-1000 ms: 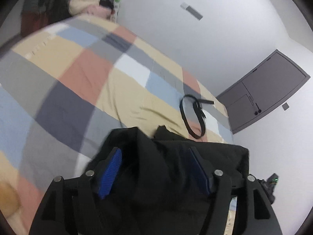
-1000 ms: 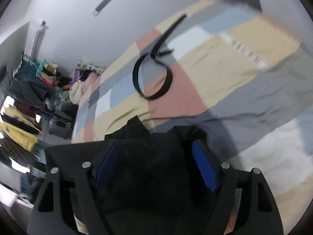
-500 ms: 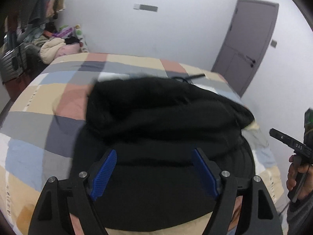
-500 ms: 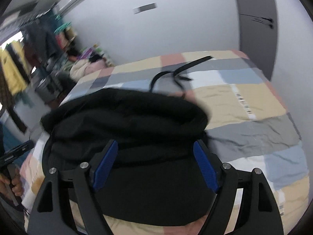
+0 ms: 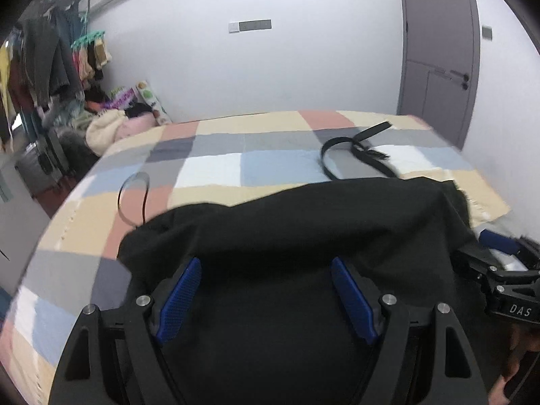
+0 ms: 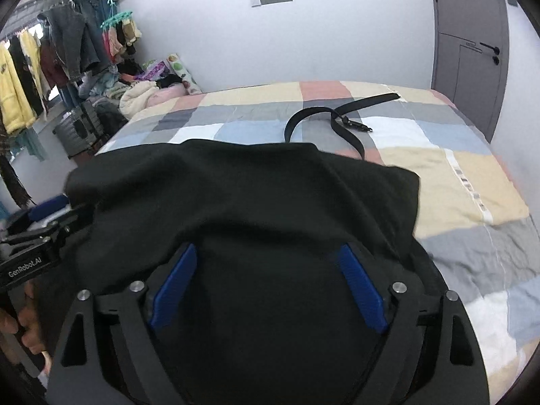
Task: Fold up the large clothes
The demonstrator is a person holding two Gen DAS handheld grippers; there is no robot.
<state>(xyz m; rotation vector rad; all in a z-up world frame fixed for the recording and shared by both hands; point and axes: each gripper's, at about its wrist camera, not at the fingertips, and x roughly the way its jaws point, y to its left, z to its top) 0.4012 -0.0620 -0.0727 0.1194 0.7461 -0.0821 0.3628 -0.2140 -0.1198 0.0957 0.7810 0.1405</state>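
- Left wrist view is losing the belt's (image 5: 354, 155) near end under the black garment (image 5: 303, 222); the right gripper (image 5: 496, 253) is showing only partly at the edge.
- Black cloth is draping over both pairs of splayed blue pads, so I cannot tell what the left gripper (image 5: 266, 290) or right gripper (image 6: 266, 276) is grasping.
- Garment is lying over the patchwork bed (image 6: 438, 168), reaching forward from both tongs.

Black grippers (image 5: 266, 290) (blue ribbed pads (image 5: 180, 298), silver screws)
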